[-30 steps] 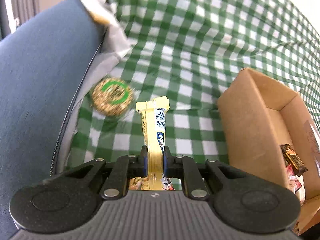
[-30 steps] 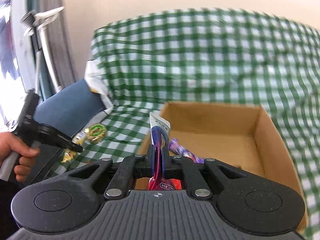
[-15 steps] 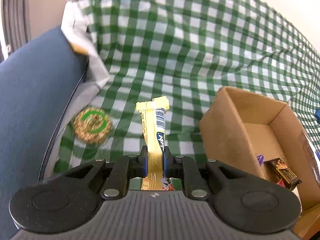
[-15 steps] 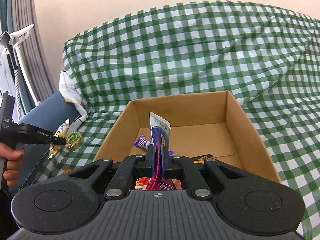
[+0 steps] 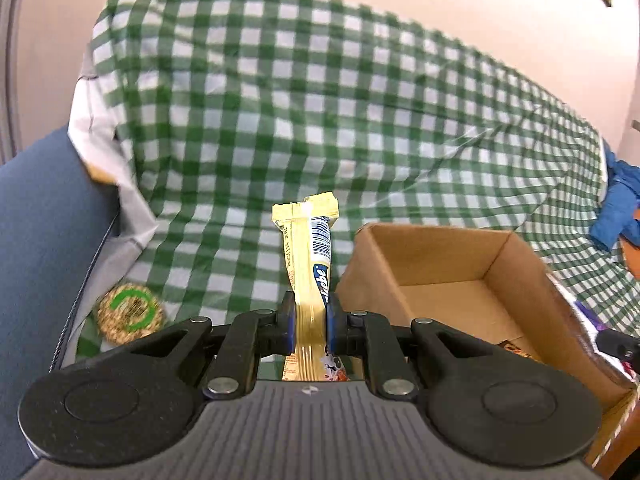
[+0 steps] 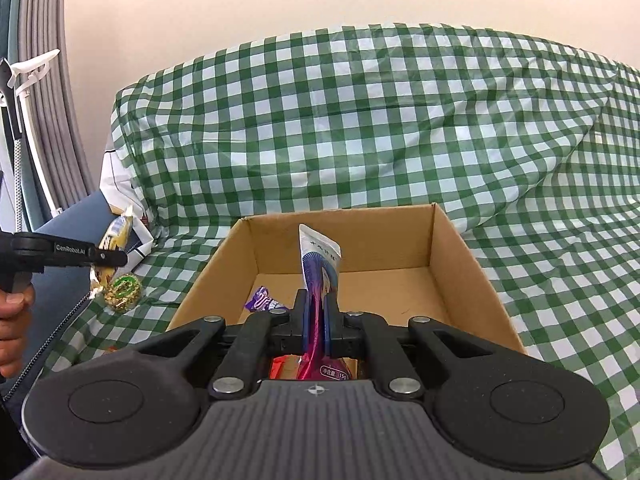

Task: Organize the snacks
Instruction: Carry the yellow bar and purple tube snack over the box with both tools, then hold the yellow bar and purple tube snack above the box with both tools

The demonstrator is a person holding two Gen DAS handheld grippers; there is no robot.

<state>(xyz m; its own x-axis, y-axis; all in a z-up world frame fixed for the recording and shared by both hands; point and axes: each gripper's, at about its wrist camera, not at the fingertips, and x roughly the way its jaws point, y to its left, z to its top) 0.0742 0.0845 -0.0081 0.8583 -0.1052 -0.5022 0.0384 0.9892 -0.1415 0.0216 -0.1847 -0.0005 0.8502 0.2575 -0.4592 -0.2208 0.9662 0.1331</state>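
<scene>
Left tool [image 5: 310,322] pinching yellow snack bar [image 5: 308,256], long axis upright, short of cardboard box [image 5: 444,280] lying to its right. Right tool [image 6: 316,326] clamped on purple-white sachet [image 6: 320,268], already above box; nearer for drop.

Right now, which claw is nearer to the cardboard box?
Right. The right claw holds its pouch over the cardboard box; the left claw is off beside the box's left wall.
</scene>
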